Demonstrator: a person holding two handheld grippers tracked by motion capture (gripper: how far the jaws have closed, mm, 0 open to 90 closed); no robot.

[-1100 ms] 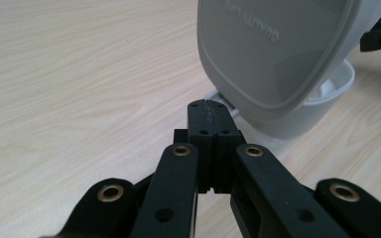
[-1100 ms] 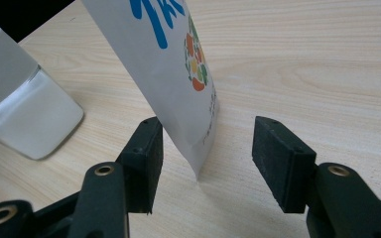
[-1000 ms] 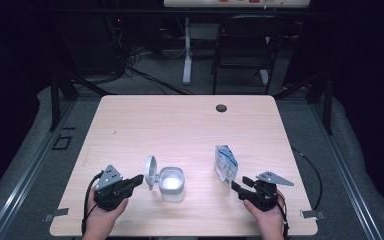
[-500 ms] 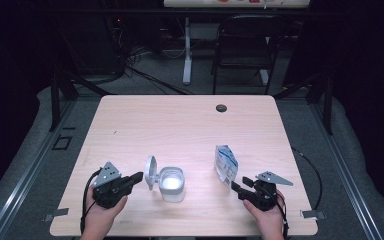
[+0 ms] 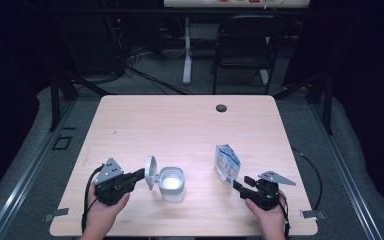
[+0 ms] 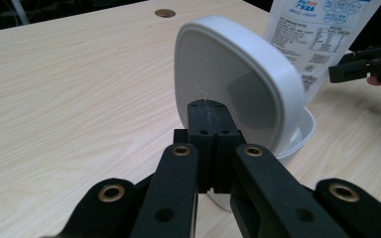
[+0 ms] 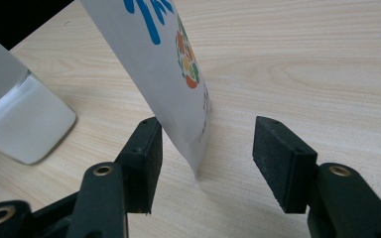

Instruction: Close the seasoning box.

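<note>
A white square container (image 5: 171, 182) stands at the table's front middle, its hinged lid (image 5: 151, 171) raised upright on its left side. My left gripper (image 5: 141, 174) is shut, jaws pressed together, with the tips against the lid (image 6: 228, 69) in the left gripper view (image 6: 208, 106). A white printed pouch (image 5: 227, 162) stands to the container's right. My right gripper (image 5: 236, 185) is open, and the pouch's lower corner (image 7: 163, 54) sits between its jaws (image 7: 208, 131), close to the left pad. The container (image 7: 20, 119) shows at the left there.
A round cable hole (image 5: 221, 108) sits at the table's far edge. A black chair (image 5: 245, 45) and cables stand behind the table. Both hands are near the front edge.
</note>
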